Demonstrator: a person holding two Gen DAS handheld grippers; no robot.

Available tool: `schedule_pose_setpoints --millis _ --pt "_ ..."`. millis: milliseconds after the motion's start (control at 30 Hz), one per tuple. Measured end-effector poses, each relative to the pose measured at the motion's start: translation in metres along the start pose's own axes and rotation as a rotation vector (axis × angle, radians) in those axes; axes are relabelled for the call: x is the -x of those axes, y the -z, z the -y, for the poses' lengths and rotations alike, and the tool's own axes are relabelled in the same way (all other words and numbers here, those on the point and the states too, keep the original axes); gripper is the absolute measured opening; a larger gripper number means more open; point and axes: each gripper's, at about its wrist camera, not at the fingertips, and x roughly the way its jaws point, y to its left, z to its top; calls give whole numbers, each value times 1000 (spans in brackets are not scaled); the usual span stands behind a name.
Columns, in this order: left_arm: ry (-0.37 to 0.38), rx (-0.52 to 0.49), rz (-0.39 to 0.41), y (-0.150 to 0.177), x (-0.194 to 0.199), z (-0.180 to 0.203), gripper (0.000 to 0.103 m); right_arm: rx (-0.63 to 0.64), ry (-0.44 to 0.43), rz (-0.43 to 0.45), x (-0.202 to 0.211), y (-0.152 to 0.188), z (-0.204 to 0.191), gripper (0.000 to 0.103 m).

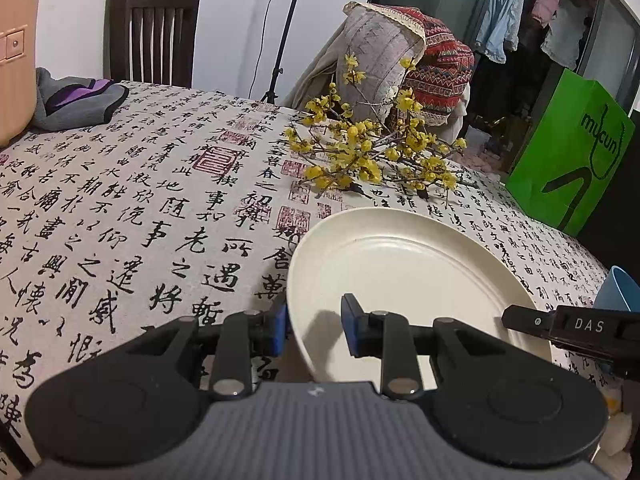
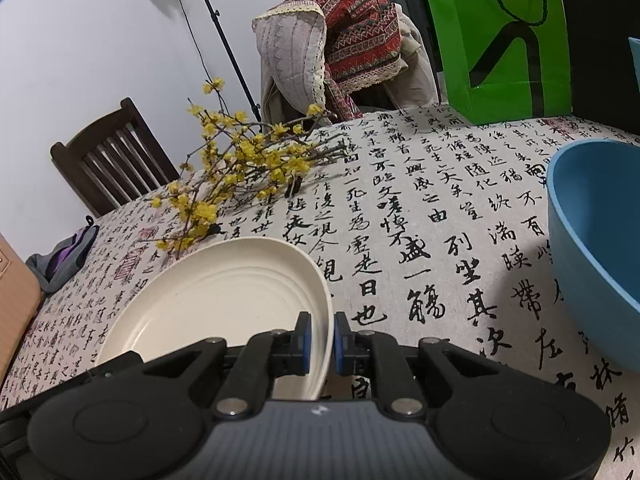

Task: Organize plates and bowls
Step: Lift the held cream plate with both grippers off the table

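Cream plate [image 1: 400, 264] sitting on calligraphy-cloth surface [image 1: 140, 200]. Right gripper [image 2: 319, 340] jaws pinching plate's right rim; left gripper [image 1: 314, 326] jaws straddling left rim, contact unclear. Blue bowl [image 2: 596, 248] resting near, right of plate.

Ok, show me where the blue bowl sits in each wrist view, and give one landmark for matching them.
Left wrist view: blue bowl is a sliver at the right edge, behind the other hand's tongs.
Right wrist view: blue bowl looms large at the right edge, on the tablecloth.
Shared landmark: yellow flower branch lying beyond the cream plate.
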Motion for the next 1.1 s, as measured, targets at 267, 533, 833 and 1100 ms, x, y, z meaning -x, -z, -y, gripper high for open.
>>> schedule_pose_setpoints --millis 267,533,833,1100 --pt "-1 -5 2 1 -1 1 28 19 21 -8 -3 1 -2 14" --pt "-8 -1 9 1 -1 1 29 29 42 8 -3 1 -3 16" --pt "-7 -7 8 0 -1 0 29 15 1 5 -3 0 0 12" --pt "-23 -24 26 0 3 2 29 23 -15 23 0 0 -2 11"
